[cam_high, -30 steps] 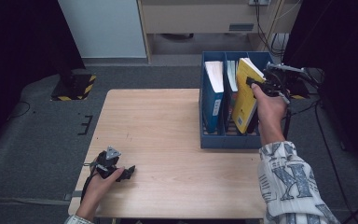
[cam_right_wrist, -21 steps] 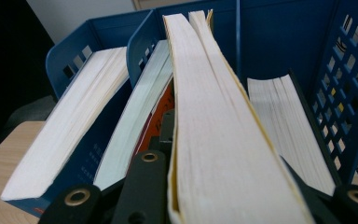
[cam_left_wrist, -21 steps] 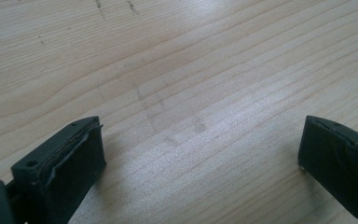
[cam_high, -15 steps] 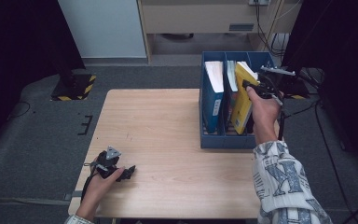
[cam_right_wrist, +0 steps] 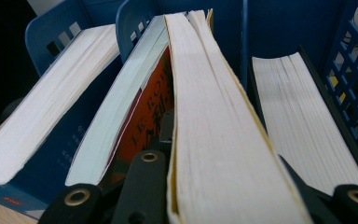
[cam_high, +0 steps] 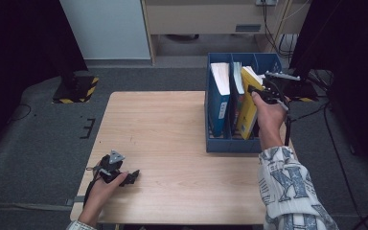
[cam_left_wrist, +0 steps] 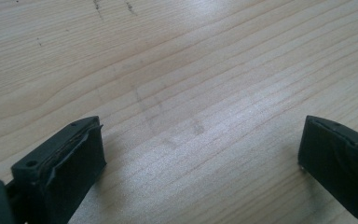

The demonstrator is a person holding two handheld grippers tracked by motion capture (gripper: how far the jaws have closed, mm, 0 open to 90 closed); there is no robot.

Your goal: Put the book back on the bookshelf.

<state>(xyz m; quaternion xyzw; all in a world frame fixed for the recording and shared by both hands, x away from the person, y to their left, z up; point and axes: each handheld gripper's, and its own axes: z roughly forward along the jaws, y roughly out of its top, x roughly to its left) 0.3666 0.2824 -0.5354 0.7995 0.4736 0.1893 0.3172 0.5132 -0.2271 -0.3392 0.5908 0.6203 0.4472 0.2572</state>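
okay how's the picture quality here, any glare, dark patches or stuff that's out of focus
High view: the table is evenly lit, both side edges fall into near black. Left gripper view: a soft sheen on the wood between the open left gripper, jaws slightly soft. Right gripper view: the yellow book is sharp, the near jaw hardware blurred.

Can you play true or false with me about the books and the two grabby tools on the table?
1. The right tool is clamped on the yellow book. True.
2. The yellow book lies flat on the wooden table. False: it stands tilted in the blue file rack.
3. The left tool holds a book. False: its jaws are open with nothing between them, low over the bare table.
4. A blue book stands in the rack's left slot. True.
5. The rack stands at the table's right side. True.
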